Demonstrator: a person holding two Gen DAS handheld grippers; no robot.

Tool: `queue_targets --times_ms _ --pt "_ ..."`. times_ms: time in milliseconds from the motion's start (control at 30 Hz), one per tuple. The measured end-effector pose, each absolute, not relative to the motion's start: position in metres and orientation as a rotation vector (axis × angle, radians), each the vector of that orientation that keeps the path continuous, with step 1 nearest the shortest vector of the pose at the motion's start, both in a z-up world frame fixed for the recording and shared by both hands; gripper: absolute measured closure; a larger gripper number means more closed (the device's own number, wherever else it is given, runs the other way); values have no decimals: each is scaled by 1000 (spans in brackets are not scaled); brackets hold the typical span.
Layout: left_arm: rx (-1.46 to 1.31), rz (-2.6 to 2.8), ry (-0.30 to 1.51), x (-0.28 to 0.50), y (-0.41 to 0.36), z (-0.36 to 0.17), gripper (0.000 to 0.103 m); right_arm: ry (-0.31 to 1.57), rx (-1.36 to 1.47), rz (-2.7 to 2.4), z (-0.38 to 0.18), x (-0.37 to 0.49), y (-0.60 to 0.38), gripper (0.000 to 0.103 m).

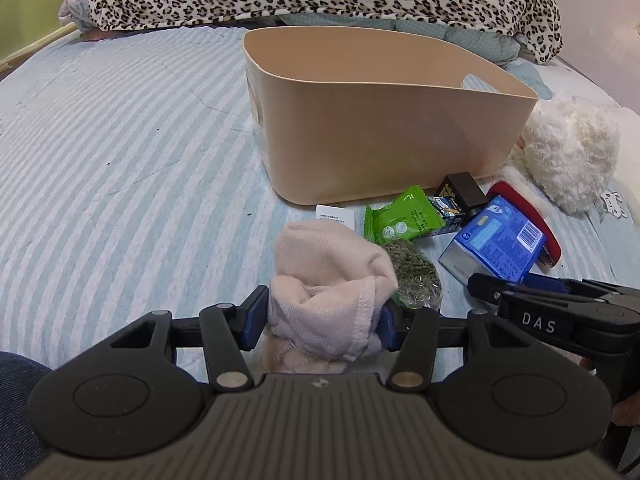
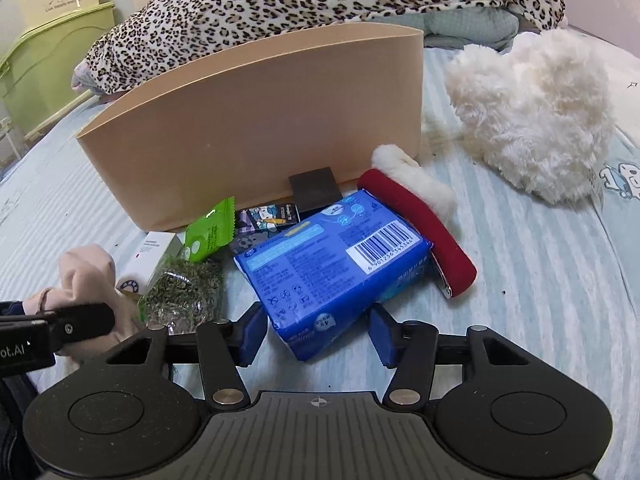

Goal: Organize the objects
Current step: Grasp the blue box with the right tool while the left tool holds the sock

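Note:
My left gripper (image 1: 322,318) is shut on a pale pink sock (image 1: 328,276), low over the striped bed. The sock also shows at the left of the right wrist view (image 2: 86,274). My right gripper (image 2: 316,334) is open, its fingers on either side of the near end of a blue tissue pack (image 2: 336,264), with a small gap on the right side. The pack shows in the left wrist view (image 1: 494,238). A beige bin (image 1: 384,116) stands behind the pile. Its inside looks empty in the left wrist view.
Loose in front of the bin (image 2: 256,120) lie a green snack packet (image 2: 208,230), a clear bag of dried herbs (image 2: 184,292), a small white box (image 2: 150,258), a card box (image 2: 266,220), a dark square block (image 2: 314,190), a red-and-white Santa hat (image 2: 420,220) and a white plush (image 2: 532,116). A leopard blanket (image 2: 320,0) lies behind.

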State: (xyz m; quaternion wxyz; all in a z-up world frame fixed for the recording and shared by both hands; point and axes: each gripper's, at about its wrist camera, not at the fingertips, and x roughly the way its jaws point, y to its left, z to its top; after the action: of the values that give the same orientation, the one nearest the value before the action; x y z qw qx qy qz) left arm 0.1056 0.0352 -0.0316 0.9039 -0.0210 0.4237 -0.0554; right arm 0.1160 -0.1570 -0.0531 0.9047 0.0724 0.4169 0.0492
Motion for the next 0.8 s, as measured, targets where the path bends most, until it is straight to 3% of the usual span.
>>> queue_targets --times_ms 200,367,467,500,633,800 --pt "-49 -110 881 109 36 -32 47 894 233 72 -52 125 -166 8" --pt "-64 -98 873 115 40 -32 47 909 200 -1 -50 144 -158 0" --pt "-65 -81 855 119 43 -31 47 930 179 -53 -56 157 -147 0" --pt "-68 -79 852 121 44 -30 49 923 169 -63 -58 158 -146 6" --pt "-86 -91 855 123 44 -30 54 900 154 -49 -59 148 -149 16" --pt "-82 -114 849 121 43 -24 69 874 161 -38 -50 130 -157 30"
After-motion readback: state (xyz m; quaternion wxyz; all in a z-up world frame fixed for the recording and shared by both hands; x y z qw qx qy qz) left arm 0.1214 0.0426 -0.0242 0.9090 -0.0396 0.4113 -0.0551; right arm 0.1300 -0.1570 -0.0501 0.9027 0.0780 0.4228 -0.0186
